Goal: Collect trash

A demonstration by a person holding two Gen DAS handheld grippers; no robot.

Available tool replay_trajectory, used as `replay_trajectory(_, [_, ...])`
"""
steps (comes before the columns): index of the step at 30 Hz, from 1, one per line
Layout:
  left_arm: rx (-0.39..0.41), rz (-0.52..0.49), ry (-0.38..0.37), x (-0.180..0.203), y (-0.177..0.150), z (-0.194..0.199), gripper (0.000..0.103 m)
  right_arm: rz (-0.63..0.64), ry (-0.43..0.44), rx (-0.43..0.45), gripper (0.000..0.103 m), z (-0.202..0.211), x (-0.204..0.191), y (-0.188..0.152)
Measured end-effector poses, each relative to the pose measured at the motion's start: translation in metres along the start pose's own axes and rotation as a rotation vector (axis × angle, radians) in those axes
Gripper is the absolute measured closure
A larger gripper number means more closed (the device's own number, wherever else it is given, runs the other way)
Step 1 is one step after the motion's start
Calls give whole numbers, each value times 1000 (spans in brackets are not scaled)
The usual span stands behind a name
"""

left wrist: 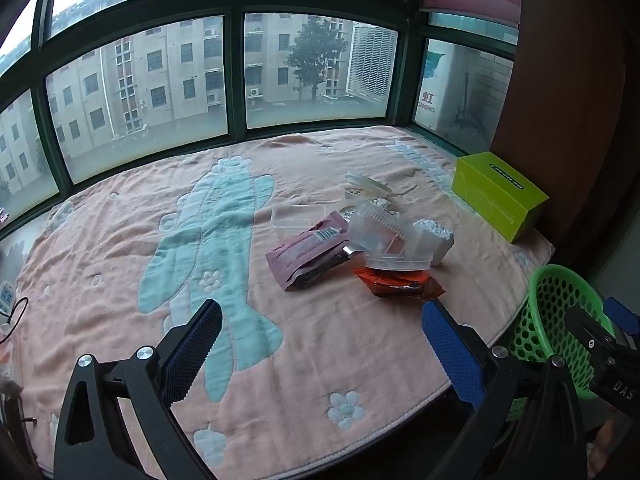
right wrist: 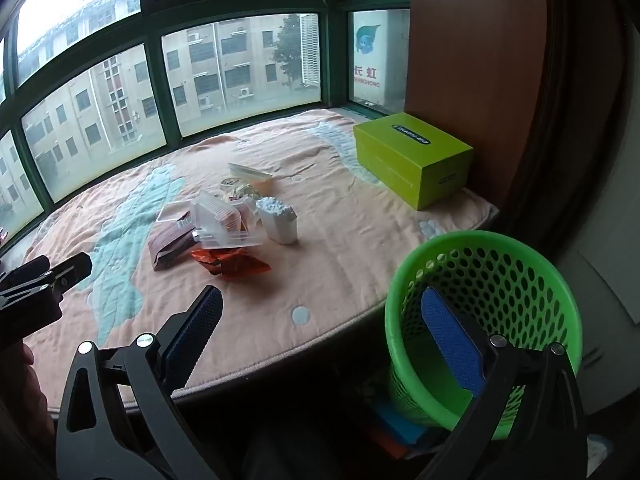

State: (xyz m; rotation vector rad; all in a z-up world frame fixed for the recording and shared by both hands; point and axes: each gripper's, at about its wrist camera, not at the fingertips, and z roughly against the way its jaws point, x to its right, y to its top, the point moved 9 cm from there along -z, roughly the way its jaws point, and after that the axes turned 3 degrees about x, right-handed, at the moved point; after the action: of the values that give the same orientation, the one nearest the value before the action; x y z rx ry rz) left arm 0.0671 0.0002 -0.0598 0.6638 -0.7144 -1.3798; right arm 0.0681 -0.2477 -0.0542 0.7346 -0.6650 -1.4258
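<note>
Trash lying in a loose heap toward the middle of the window ledge, on the pink blanket [left wrist: 120, 248], nearer its right half. Maroon snack pouch [left wrist: 308, 254] lying flat, barcode showing, open end facing the front edge. Crumpled orange wrapper [left wrist: 400, 284] sitting nearest the front edge, partly under a clear plastic container [left wrist: 384, 236] that is tipping on its side. White foam block [left wrist: 434, 238] standing just right of the container, touching it. Shallow clear tray [left wrist: 298, 216] lying behind the pouch; a pale lid-like piece [left wrist: 366, 182] resting farthest back, toward the window.

Lime green box [right wrist: 412, 156] sitting at the ledge's right back corner, well apart from the heap. Green perforated basket [right wrist: 484, 320] standing below the front edge, off the right front corner.

Left gripper [left wrist: 320, 352] hovering over the front edge, jaws spread wide, nothing between them. Right gripper [right wrist: 324, 340] likewise gaping wide and empty, one finger showing in front of the basket.
</note>
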Motion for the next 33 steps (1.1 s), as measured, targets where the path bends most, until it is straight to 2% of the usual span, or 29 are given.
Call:
replay_trajectory(17, [-2, 4, -2, -2, -1, 0, 6, -2, 4, -4, 5, -3, 0, -1])
replay_trajectory(33, [-20, 10, -3, -7, 0, -21, 6, 7, 9, -12, 5, -6, -5, -1])
